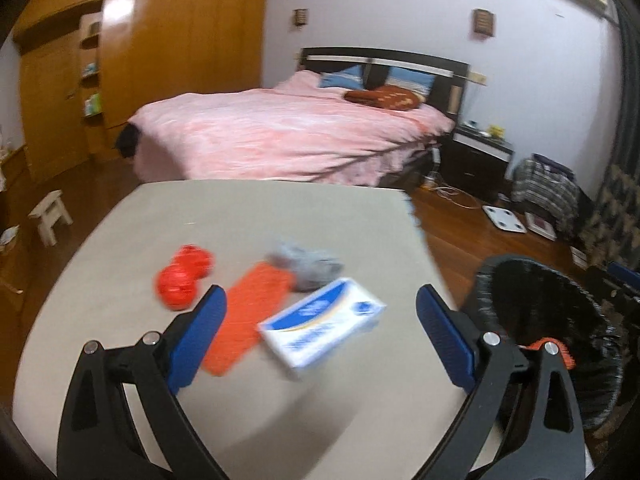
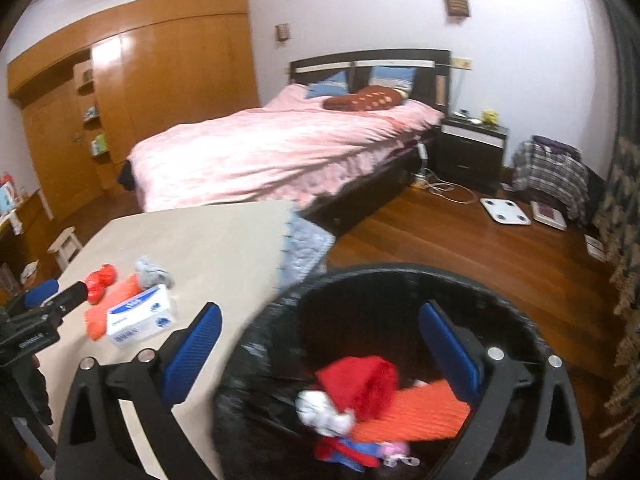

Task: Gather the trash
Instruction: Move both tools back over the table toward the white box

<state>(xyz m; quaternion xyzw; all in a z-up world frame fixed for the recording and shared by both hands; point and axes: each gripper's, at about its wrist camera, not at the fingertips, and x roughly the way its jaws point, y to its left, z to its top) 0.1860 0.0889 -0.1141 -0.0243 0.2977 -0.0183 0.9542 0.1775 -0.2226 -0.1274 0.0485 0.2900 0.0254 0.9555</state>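
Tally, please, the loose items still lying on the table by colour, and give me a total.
Red or orange: 2, the red crumpled wrapper and the orange flat packet.
Grey: 1, the grey wad.
White and blue: 1, the tissue box.
Total: 4 on the table.

box (image 1: 322, 328) on table (image 1: 224, 216), bin (image 2: 384, 292) probably right

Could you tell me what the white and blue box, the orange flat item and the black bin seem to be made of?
The white and blue box looks like printed cardboard: crisp edges, flat faces, slight sheen. The orange flat item seems thin plastic or wrapper film with a ribbed texture; blur leaves that open. The black bin seems lined with a glossy plastic bag, judging by wrinkled, shiny folds at its rim.
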